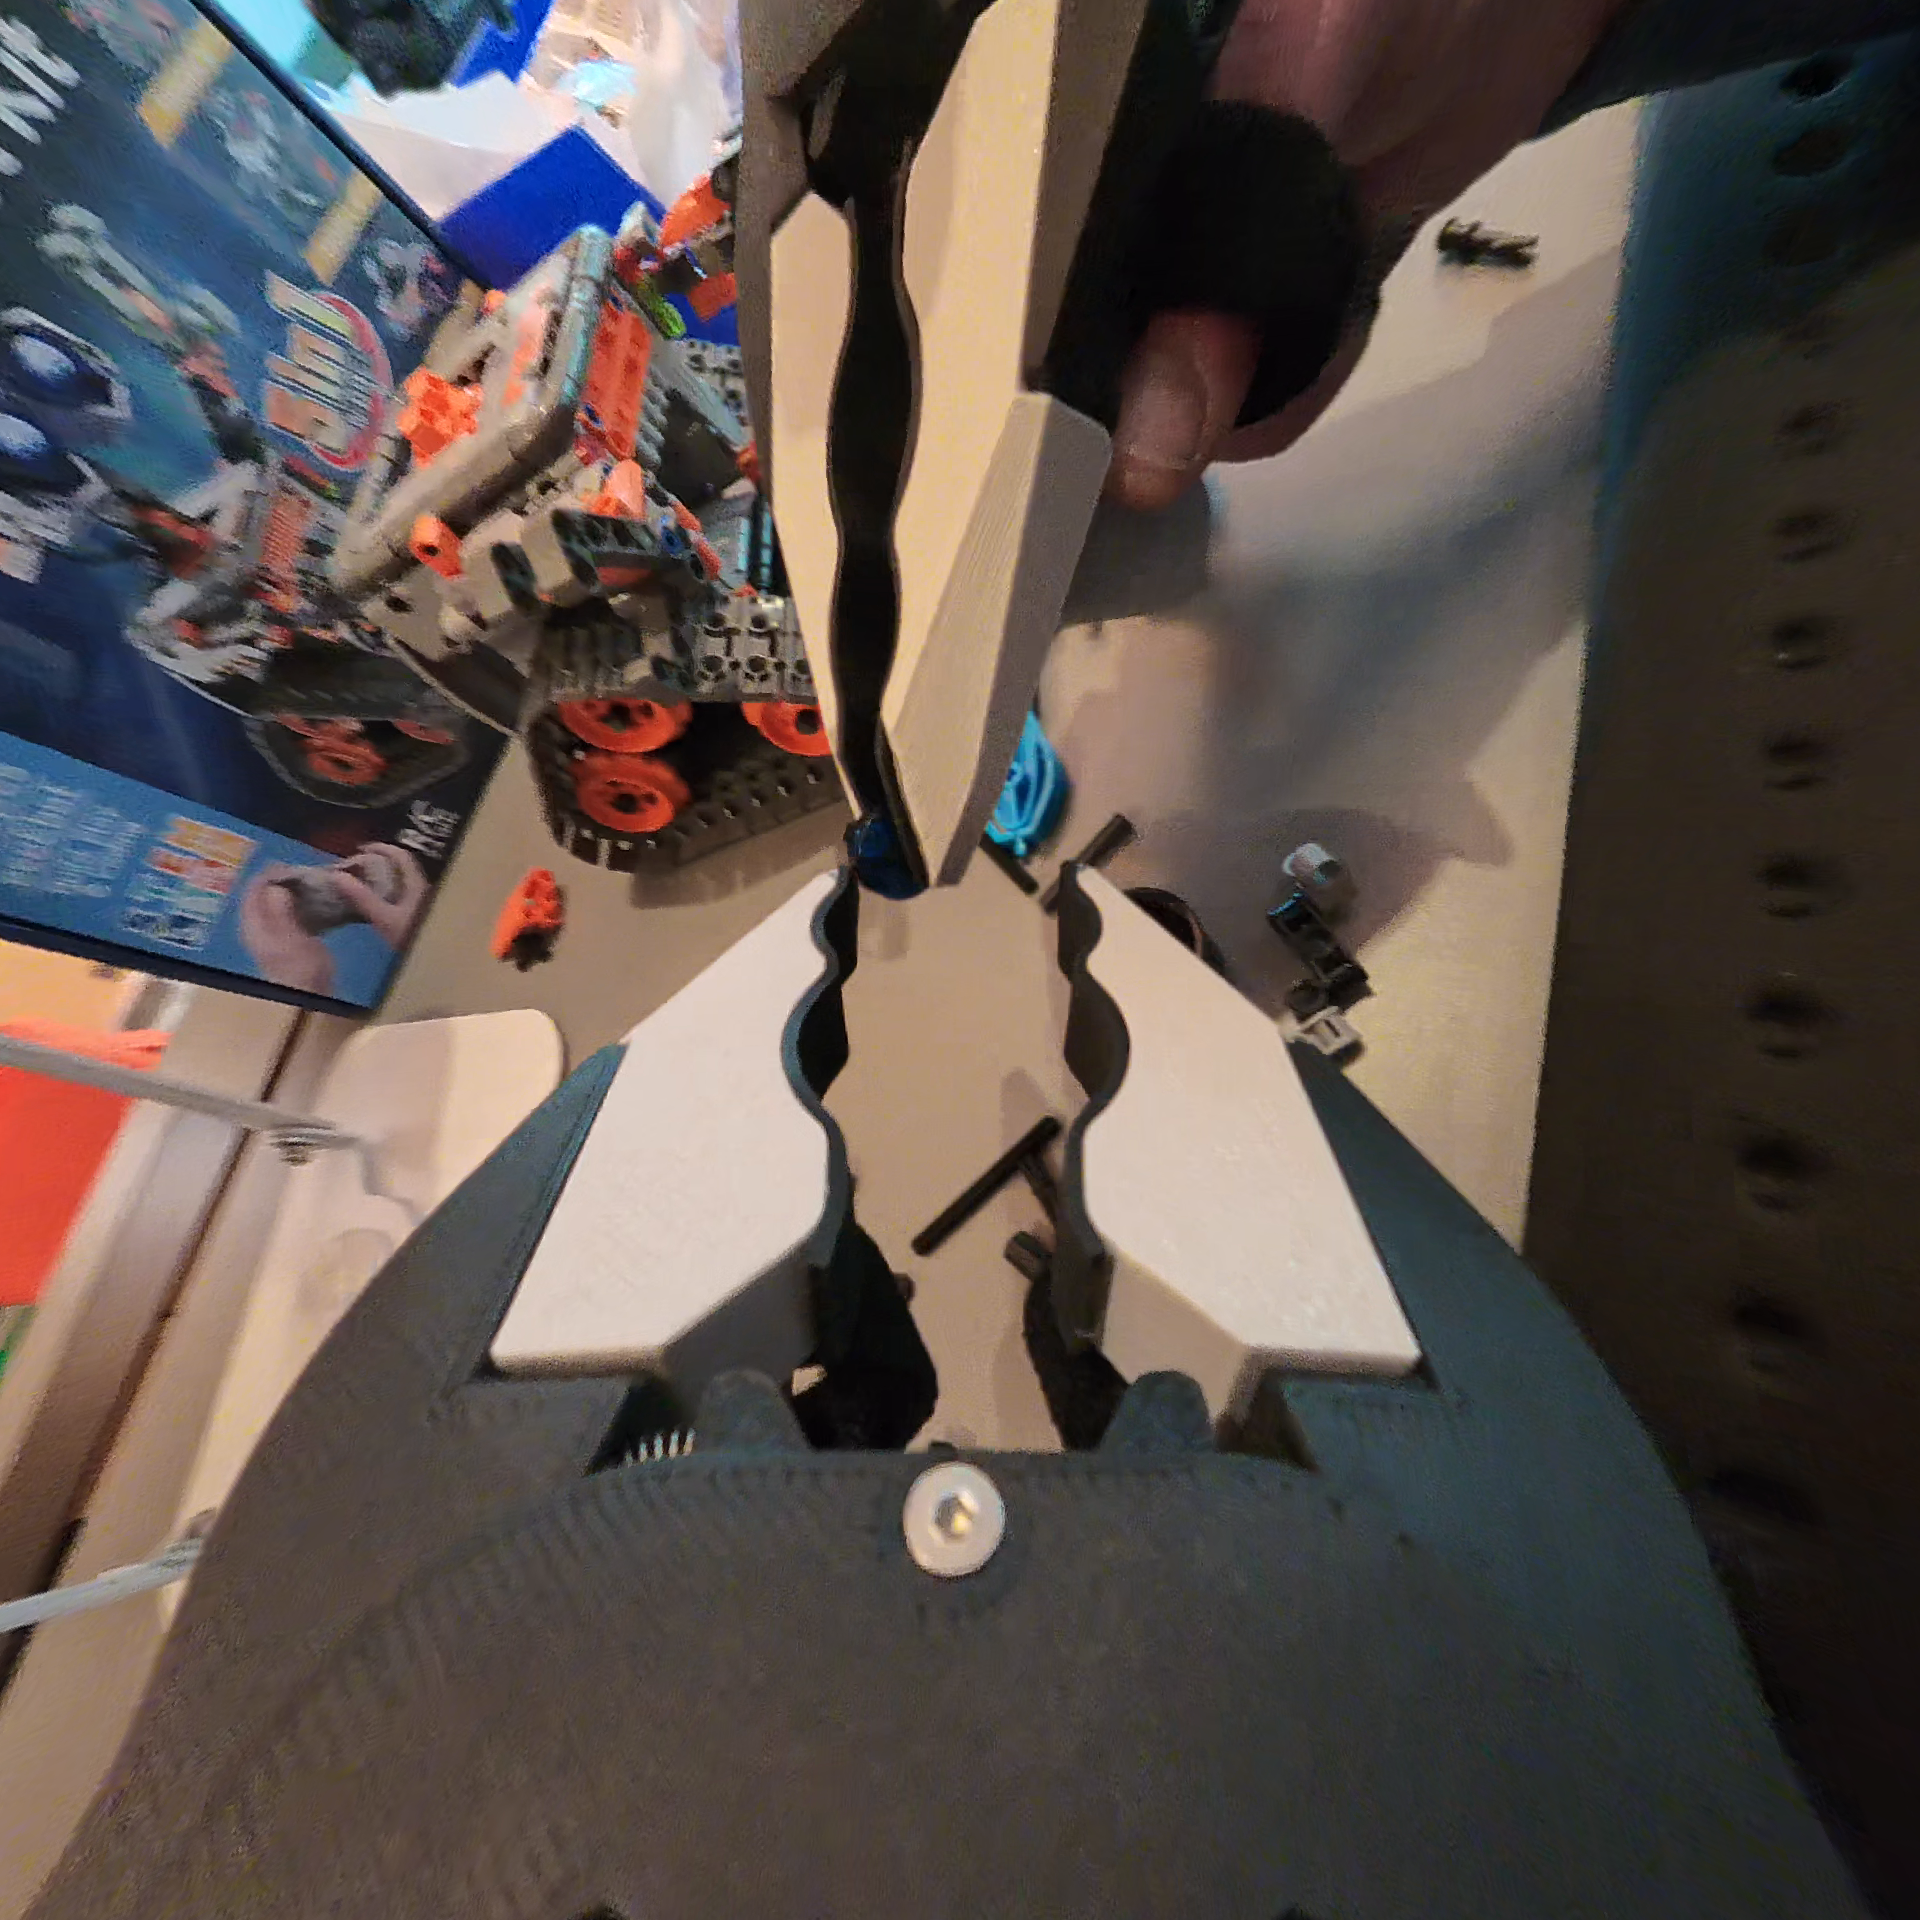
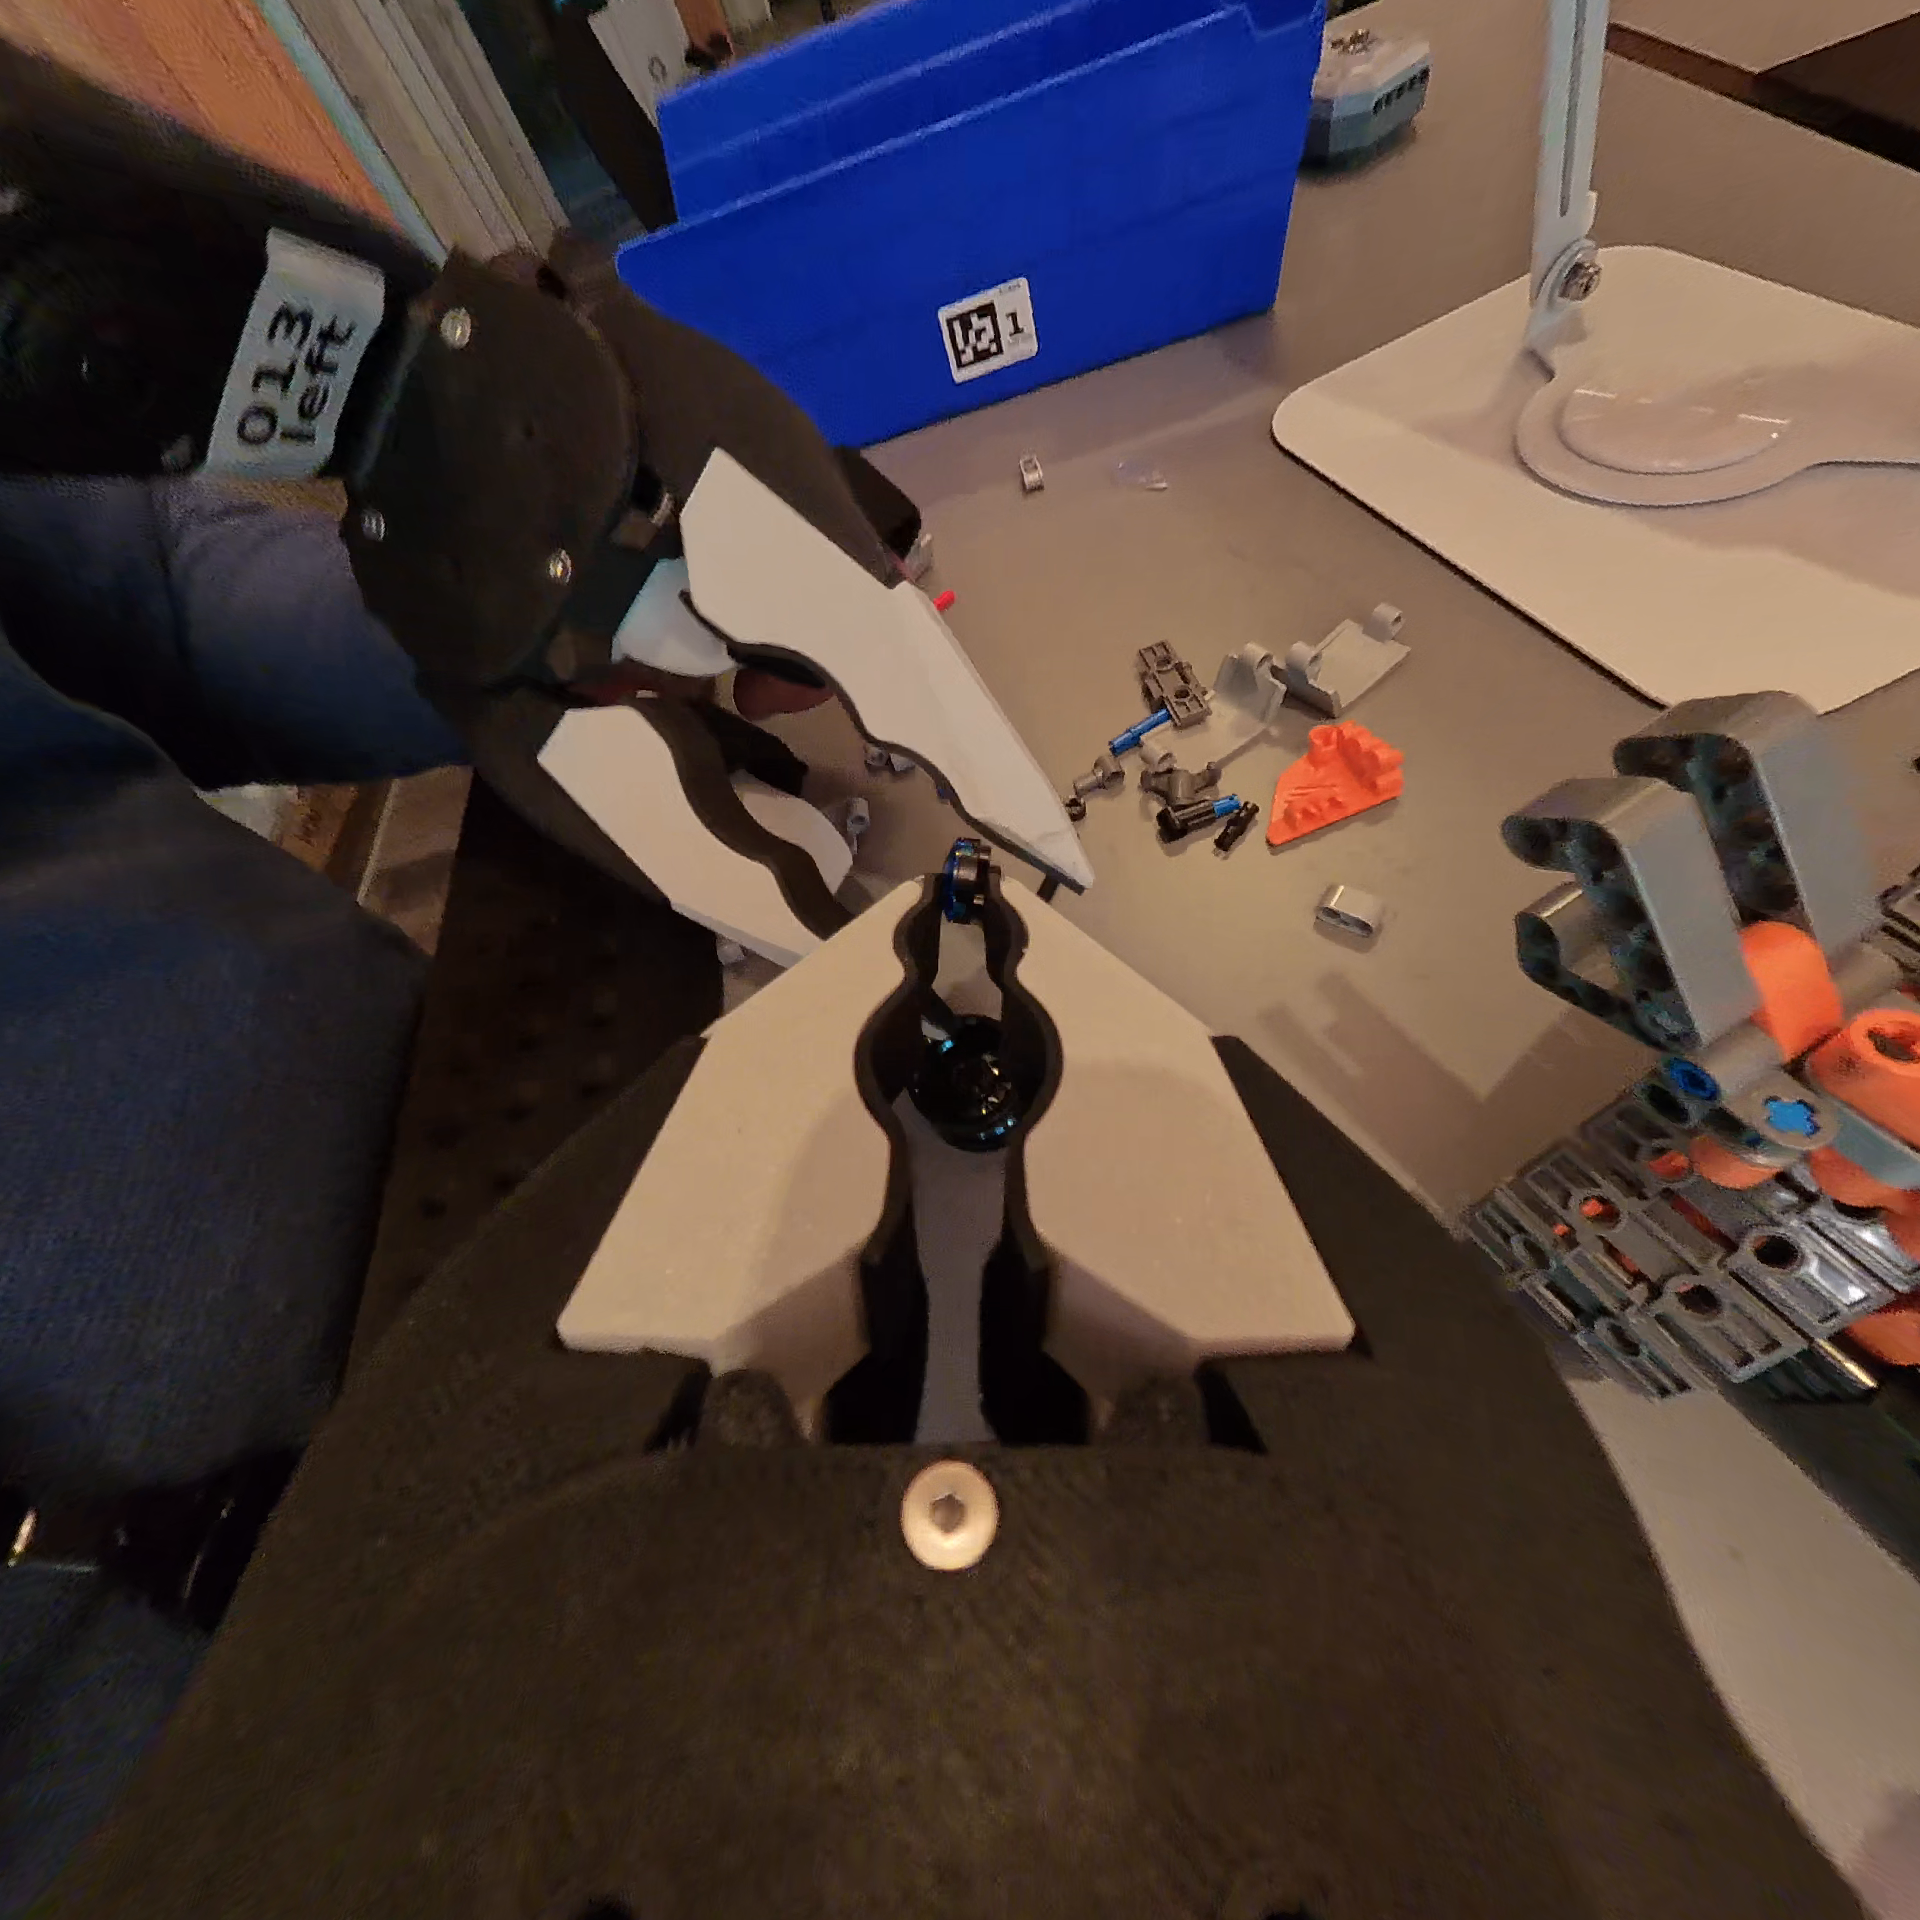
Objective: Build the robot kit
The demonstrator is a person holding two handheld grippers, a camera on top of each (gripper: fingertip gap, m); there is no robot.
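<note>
Both wrist cameras sit low and close over the table (image 2: 1195, 987), facing each other's fingertips. Left view looks toward the tracked brick vehicle (image 1: 665, 665); right view has it at right (image 2: 1745, 1143). Both share it.

Printed matter in view: three carriers noted

We log a white strip label with dark characters (image 2: 291, 358) on the black body of the left gripper (image 2: 935, 847); a white square-code sticker (image 2: 987, 330) on the blue plastic bin (image 2: 1091, 177); and a dark blue printed cardboard toy box (image 1: 156, 499) bearing blurred lettering, logos and small panels, mostly illegible to us.
</note>
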